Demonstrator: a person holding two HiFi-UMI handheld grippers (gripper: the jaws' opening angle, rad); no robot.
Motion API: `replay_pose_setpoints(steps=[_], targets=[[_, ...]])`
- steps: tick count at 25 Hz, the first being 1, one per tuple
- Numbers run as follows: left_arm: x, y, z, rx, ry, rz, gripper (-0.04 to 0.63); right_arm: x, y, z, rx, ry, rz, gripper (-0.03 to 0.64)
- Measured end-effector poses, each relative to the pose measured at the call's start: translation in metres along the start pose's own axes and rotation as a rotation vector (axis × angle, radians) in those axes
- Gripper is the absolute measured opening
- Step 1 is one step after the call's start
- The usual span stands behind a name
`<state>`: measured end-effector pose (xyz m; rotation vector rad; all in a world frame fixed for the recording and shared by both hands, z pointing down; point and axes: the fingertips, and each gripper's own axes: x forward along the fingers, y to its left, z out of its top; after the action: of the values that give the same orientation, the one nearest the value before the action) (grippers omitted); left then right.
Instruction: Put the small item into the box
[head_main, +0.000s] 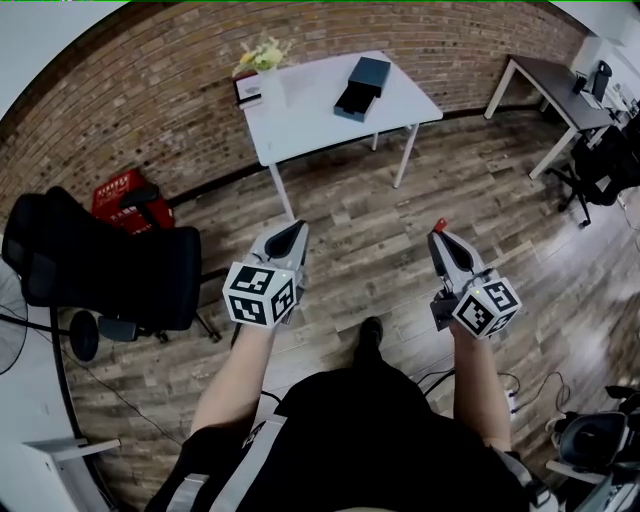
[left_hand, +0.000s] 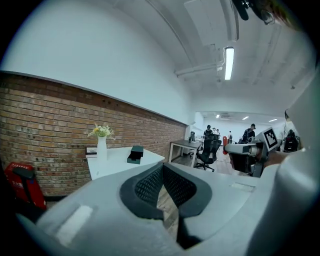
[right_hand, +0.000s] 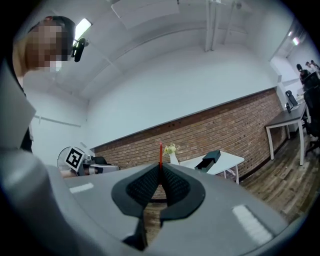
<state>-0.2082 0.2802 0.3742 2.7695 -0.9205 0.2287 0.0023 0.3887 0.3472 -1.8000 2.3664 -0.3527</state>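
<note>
Carrying is the step in hand, as I judge it: my right tongs are closed on the small red item, a thin sliver standing out past the tips, while my left tongs are pressed together on nothing. The box sits dark on the white bench at twelve o'clock, well apart from me across the wood floor. Next I would need to walk up and bring the right tongs over the box before letting go. The way ahead looks free. I should mind the black office chair at nine o'clock, the bench's near edge and legs, and the vase at the box's ten o'clock.
</note>
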Motion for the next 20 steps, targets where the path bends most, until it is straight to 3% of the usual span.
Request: replay_pose_setpoints(steps=[10,16,20], targets=[[0.131,0.015,0.02,-0.011,0.045,0.012,0.006,0.078,-0.099,0.024,0.027,0.034,0.071,0.012],[0.17,0.007,0.032,0.025,0.058,0.021,0.006,0.095,-0.14,0.036,0.058,0.007,0.096,0.012],[0.183,0.017,0.033,0.003,0.049,0.047,0.006,0.105,-0.15,0.038,0.046,0.029,0.114,0.012]])
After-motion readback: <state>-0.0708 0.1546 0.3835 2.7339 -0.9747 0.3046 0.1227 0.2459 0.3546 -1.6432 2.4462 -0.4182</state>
